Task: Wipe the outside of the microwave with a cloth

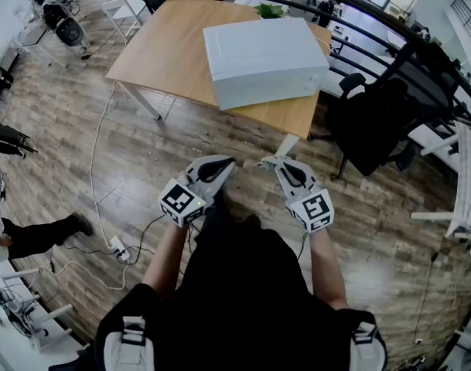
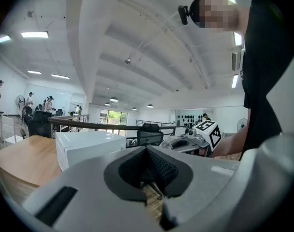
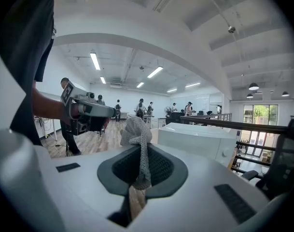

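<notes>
My left gripper [image 2: 147, 151] hides the microwave's [image 2: 89, 146] lower part; the cloth's [image 3: 136, 129] tail vanishes between my right gripper's [image 3: 139, 148] jaws.

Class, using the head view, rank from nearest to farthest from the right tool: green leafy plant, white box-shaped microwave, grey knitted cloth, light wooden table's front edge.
1. Grey knitted cloth, pinched in the right tool itself.
2. Light wooden table's front edge, just ahead.
3. White box-shaped microwave, on the table near that edge.
4. Green leafy plant, behind the microwave, farthest.
</notes>
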`<state>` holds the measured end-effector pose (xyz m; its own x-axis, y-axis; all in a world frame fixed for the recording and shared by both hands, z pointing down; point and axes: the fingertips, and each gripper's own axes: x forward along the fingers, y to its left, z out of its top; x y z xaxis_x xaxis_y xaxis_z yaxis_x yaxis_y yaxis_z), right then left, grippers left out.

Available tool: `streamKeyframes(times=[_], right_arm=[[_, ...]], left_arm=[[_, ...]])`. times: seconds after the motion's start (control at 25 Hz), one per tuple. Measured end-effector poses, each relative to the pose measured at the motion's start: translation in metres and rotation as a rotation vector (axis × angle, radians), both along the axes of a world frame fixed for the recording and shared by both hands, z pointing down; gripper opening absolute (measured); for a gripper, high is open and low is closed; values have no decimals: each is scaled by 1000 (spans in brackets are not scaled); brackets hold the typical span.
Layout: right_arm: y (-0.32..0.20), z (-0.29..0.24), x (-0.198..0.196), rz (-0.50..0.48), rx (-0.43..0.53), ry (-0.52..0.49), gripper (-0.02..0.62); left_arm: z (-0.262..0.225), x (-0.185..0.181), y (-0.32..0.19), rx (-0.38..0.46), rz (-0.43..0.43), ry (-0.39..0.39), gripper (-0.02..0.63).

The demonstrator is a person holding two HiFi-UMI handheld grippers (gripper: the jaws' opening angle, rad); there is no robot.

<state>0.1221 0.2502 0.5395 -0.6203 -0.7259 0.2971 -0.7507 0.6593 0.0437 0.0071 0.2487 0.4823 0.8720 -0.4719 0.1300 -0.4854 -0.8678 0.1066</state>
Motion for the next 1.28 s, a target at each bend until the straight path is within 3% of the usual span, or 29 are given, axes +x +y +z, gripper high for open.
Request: streamKeyframes(times=[0.24,0.36,0.68,1.28], right_arm=[[4,3,-4,14,-6,-18,15],[5,5,-7,13,-15,-17,17],[5,5,-10,18,-30,-42,15],[-12,13,-29,0,-19,-47,17]], left_arm=[[4,-3,2,-7,-6,10,2],[14,-7,5,-32,2,-26,2],[10,-11,1,-12,-3,10,2],[14,-32,-17,-22,-9,-3,2]])
